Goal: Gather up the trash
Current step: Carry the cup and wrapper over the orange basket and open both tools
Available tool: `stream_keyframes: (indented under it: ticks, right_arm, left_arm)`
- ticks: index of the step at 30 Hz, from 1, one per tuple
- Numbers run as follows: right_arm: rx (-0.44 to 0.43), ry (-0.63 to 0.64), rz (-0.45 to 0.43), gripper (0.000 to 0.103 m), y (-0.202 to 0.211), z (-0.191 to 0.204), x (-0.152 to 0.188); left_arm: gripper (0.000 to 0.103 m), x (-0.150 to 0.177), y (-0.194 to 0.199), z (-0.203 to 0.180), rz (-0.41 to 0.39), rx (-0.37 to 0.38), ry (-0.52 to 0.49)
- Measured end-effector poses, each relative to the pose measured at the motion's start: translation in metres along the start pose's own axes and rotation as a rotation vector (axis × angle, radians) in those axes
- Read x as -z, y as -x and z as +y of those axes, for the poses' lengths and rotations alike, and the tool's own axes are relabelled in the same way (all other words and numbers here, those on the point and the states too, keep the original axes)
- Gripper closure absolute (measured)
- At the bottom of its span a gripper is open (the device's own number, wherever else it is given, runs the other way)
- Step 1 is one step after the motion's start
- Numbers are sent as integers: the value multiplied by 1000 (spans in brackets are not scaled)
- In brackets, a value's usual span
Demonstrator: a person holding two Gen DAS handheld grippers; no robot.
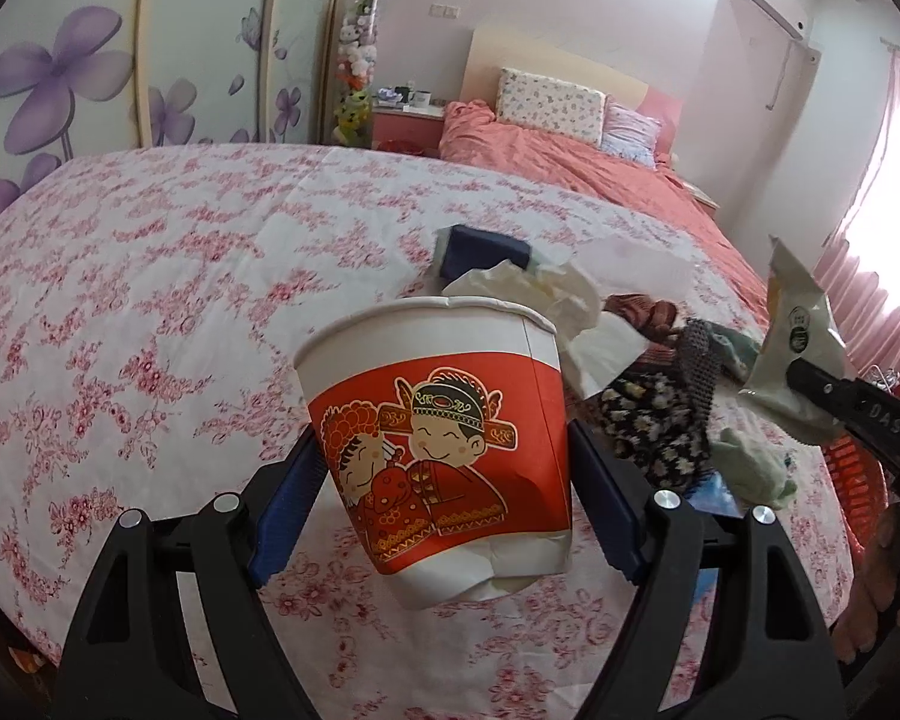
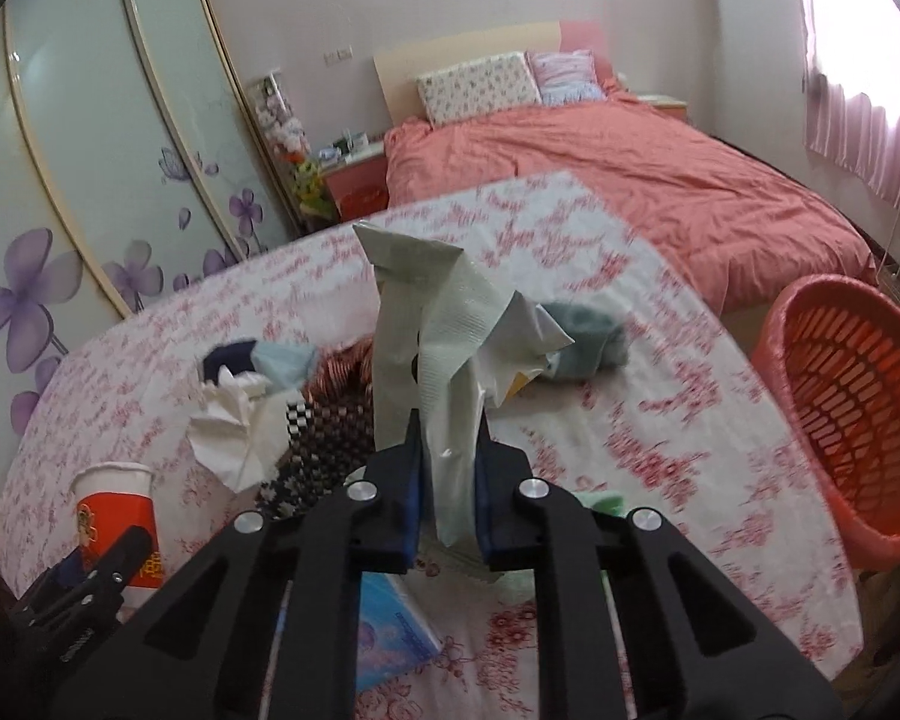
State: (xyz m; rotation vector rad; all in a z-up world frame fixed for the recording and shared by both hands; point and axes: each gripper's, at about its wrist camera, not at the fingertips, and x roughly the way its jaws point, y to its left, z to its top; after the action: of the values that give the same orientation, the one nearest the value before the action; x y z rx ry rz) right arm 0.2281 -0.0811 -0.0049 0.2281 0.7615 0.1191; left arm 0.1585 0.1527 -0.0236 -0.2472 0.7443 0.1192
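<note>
Gripping a crumpled pale wrapper [image 2: 444,360], the right gripper [image 2: 447,456] is clamping its blue pads on the lower end, so the wrapper is standing nearly upright, long axis vertical, top corner pointing up and slightly left, lifted clear above the floral quilt [image 2: 660,420]. The left gripper [image 1: 444,474] is squeezing a red-and-white paper cup [image 1: 444,456] by its sides; the cup is sitting mouth-up, tilting a little left, base dented, held off the quilt. From the left wrist view the wrapper is hanging off to the right of the cup, well apart. Behind the cup a crumpled tissue [image 1: 576,312] is lying against a heap of patterned clothes [image 1: 660,420], with a dark blue item [image 1: 486,249] beyond it. A blue booklet [image 2: 390,618] is lying on the quilt under the right gripper. A red laundry basket [image 2: 852,414] is standing at the right beside the quilted surface. A pink bed [image 2: 630,180] is filling the background.
</note>
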Motion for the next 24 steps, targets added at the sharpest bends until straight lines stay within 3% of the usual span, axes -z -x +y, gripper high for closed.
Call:
stream_keyframes:
  ticks: [12, 24]
  right_arm:
    - [27, -72, -90, 89, 51, -51, -4]
    - [186, -106, -134, 88, 71, -115, 10]
  left_arm:
    - [25, -6, 18, -44, -28, 85, -63]
    - [25, -5, 22, -107, -35, 189, -156]
